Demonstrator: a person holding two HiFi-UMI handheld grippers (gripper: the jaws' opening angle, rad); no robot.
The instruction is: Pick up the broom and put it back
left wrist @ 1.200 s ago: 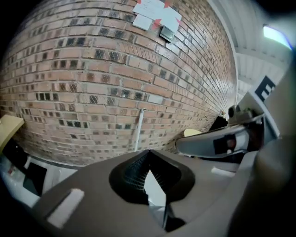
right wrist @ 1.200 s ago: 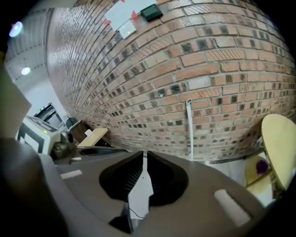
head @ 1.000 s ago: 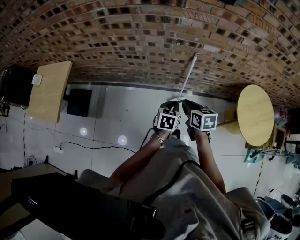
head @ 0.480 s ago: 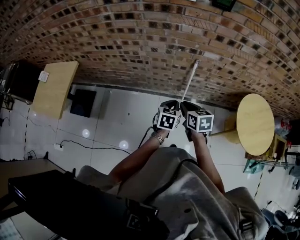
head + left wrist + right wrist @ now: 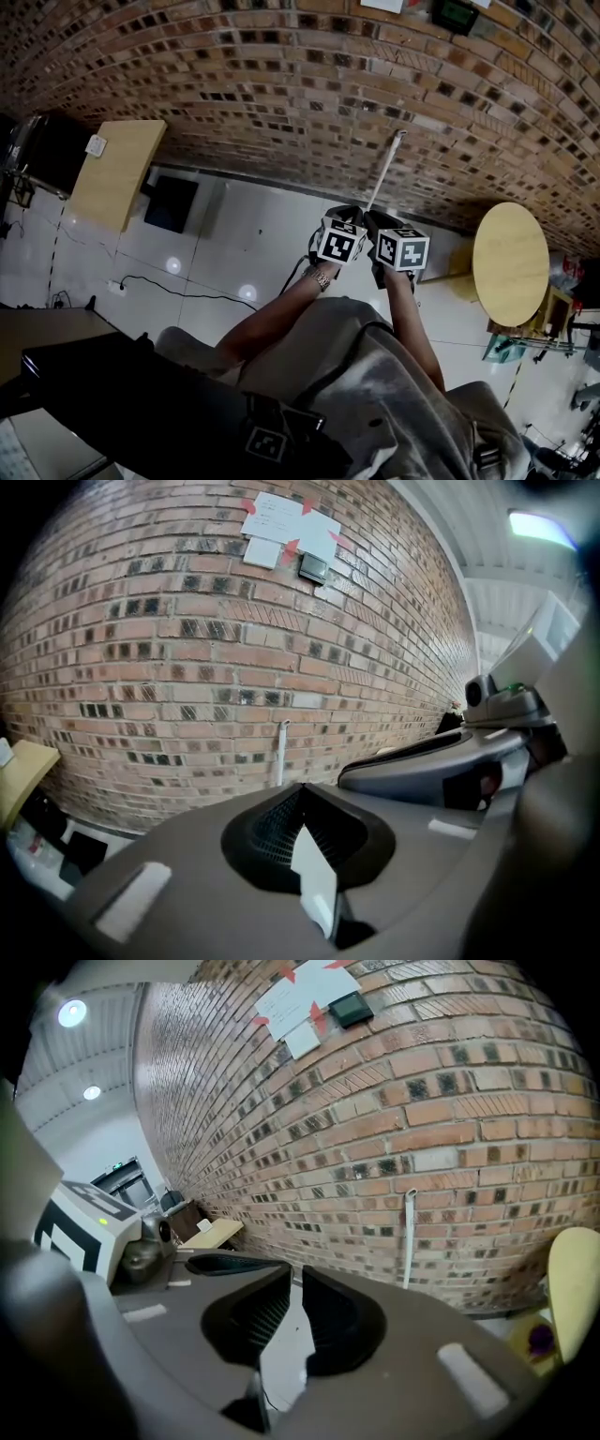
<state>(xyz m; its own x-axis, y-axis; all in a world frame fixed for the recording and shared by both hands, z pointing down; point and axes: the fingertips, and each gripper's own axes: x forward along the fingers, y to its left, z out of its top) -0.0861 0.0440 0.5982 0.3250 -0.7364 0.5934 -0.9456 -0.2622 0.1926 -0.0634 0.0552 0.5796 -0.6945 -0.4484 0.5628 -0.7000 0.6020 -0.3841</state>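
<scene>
Against the brick wall (image 5: 281,84) leans the broom (image 5: 382,169), its white handle upright and its lower end hidden behind the tongs. Short of the wall, side by side: left tongs (image 5: 300,787) closed, empty; right tongs (image 5: 290,1274) all but closed, empty.

The left gripper (image 5: 298,794) and right gripper (image 5: 295,1279) are grey with black ribbed pads (image 5: 267,825). Their cubes (image 5: 339,242) bear black-and-white square markers. Ahead of both is a red-brown brick wall (image 5: 281,84) with pale mortar and a white broom (image 5: 384,173). Beneath them the floor (image 5: 244,234) is glossy white. Right of the right gripper is a pale yellow round bench (image 5: 511,258).
</scene>
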